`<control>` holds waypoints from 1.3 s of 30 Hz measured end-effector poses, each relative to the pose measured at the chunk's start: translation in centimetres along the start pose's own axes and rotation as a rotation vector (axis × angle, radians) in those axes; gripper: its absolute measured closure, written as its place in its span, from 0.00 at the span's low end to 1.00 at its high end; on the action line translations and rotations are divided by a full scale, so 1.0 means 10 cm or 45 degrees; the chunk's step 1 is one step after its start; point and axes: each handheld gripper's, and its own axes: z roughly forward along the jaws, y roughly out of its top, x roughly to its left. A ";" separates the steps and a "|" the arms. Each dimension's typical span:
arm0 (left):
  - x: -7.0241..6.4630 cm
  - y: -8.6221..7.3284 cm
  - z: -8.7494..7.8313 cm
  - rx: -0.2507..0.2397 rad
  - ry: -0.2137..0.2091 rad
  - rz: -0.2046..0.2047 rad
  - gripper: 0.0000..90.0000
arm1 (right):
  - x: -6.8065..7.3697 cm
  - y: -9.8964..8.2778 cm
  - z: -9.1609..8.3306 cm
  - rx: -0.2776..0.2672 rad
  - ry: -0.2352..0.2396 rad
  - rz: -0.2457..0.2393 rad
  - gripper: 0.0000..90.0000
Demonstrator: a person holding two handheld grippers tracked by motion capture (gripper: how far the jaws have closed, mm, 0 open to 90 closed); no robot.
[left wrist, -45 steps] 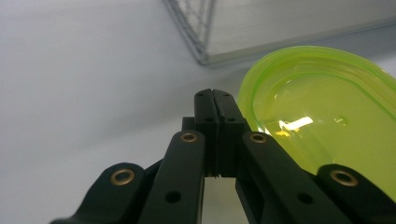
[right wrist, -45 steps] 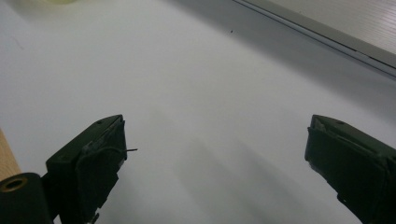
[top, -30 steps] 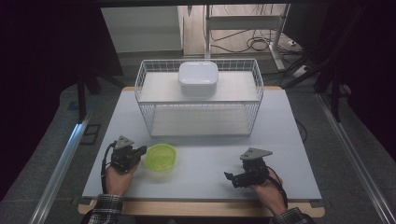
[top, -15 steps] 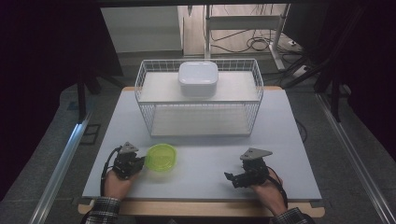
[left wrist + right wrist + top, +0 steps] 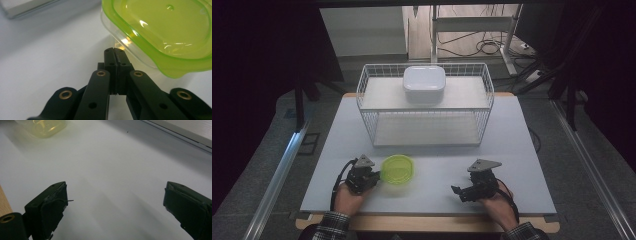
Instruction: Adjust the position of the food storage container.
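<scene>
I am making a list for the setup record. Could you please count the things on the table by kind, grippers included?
Green-lidded container: 1
White container: 1
Wire basket: 1
Grippers, left and right: 2
Total: 5

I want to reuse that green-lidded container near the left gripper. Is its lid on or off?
On. The green lid sits on the clear container, overhanging its rim all round in the left gripper view.
</scene>
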 end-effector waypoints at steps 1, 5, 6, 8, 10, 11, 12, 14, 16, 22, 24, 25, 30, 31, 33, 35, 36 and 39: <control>-0.02 0.01 0.01 -0.002 -0.001 0.005 1.00 | 0.00 0.00 0.01 0.002 0.003 -0.002 0.07; -0.09 0.04 0.06 -0.006 -0.019 0.018 1.00 | 0.00 0.00 0.02 0.006 0.006 -0.004 0.07; -0.12 0.05 0.08 -0.005 -0.026 0.028 1.00 | 0.01 0.00 0.02 0.006 0.005 -0.004 0.07; -0.17 0.07 0.10 0.000 -0.038 0.045 1.00 | 0.01 0.00 0.02 0.008 0.006 -0.005 0.07; -0.22 0.08 0.13 0.004 -0.050 0.064 1.00 | 0.01 0.00 0.02 0.008 0.006 -0.008 0.07; -0.25 0.09 0.14 0.002 -0.054 0.073 1.00 | 0.01 0.00 0.02 0.008 0.008 -0.008 0.07; -0.28 0.10 0.15 0.000 -0.059 0.075 1.00 | 0.01 0.00 0.02 0.009 0.008 -0.008 0.07; -0.33 0.11 0.17 0.000 -0.072 0.084 1.00 | 0.01 0.00 0.03 0.010 0.009 -0.007 0.07; -0.37 0.12 0.19 0.002 -0.083 0.095 1.00 | 0.01 0.00 0.03 0.011 0.011 -0.008 0.07; -0.51 0.14 0.24 0.001 -0.127 0.114 0.99 | 0.02 0.00 0.03 0.016 0.015 -0.011 0.07; -0.54 0.14 0.26 0.001 -0.142 0.115 0.99 | 0.02 0.00 0.04 0.017 0.016 -0.014 0.07; -0.56 0.14 0.27 0.001 -0.147 0.117 0.98 | 0.02 0.00 0.04 0.018 0.018 -0.015 0.07; -0.60 0.15 0.28 0.004 -0.141 0.143 0.97 | 0.02 0.00 0.04 0.023 0.020 -0.016 0.07; -0.59 0.15 0.26 -0.003 -0.137 0.139 0.96 | 0.02 0.00 0.04 0.023 0.021 -0.017 0.07; -0.58 0.15 0.23 -0.013 -0.130 0.131 0.90 | 0.02 0.00 0.04 0.023 0.022 -0.017 0.07; -0.56 0.15 0.20 -0.026 -0.116 0.126 0.76 | 0.02 0.00 0.03 0.022 0.024 -0.016 0.07; -0.56 0.15 0.18 -0.031 -0.108 0.123 0.76 | 0.02 0.00 0.03 0.022 0.024 -0.016 0.07; -0.54 0.13 0.13 -0.047 -0.091 0.133 0.60 | 0.02 0.00 0.03 0.020 0.027 -0.014 0.07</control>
